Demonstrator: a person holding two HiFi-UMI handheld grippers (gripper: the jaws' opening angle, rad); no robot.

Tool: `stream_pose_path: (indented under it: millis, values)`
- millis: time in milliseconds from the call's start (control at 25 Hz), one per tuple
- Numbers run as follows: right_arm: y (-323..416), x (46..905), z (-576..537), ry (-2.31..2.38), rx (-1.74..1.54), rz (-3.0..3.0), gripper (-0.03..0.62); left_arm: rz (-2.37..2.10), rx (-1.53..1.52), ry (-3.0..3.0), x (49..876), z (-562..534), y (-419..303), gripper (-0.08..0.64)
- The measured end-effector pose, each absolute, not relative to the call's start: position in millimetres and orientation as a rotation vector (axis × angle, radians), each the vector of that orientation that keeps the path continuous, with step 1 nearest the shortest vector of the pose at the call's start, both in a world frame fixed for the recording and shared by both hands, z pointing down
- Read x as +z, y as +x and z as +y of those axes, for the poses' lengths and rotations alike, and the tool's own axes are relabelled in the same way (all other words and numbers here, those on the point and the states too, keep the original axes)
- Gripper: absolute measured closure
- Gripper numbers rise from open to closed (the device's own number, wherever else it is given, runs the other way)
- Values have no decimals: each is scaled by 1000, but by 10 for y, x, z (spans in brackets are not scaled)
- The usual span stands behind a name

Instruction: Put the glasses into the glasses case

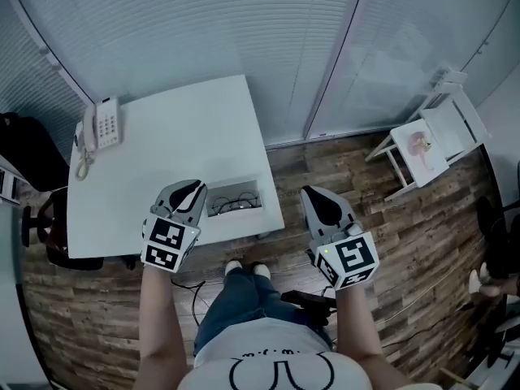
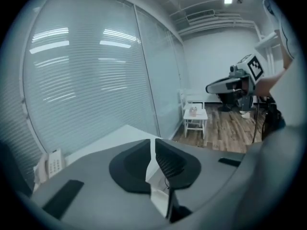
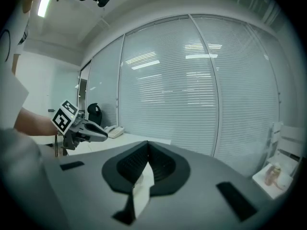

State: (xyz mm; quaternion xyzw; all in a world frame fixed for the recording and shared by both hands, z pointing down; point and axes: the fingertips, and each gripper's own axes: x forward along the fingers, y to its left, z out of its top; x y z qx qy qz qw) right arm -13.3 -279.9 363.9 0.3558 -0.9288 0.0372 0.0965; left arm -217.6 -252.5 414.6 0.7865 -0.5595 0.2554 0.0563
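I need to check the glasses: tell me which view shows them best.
The head view: it looks down on the glasses lying in the open case. Neither gripper view shows them; both point at the blinds.

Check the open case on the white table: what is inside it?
A pair of glasses lies inside the glasses case, both lenses visible. The left gripper overlaps the case's left end in the head view, hiding whatever lies there.

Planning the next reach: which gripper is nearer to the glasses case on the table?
Left. The left gripper is close beside the glasses case's left end, above the table; the right gripper is past the table's right edge, above the wooden floor.
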Motion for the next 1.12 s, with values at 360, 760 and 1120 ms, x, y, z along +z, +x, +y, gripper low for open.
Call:
stream_pose_path:
  millis: [360, 760, 1120]
  values:
    - [-407, 3252, -2695, 971, -9, -2855, 580, -2178, 570, 2262, 3356, -2199, -2555, 543]
    - [-645, 2538, -2551, 1004, -235, -2897, 580, -2447, 261, 2213, 2461, -1822, -2889, 543]
    - [-683, 2044, -2400, 1131, -337, -2895, 581, -2534, 125, 2245, 1986, -1663, -2934, 543]
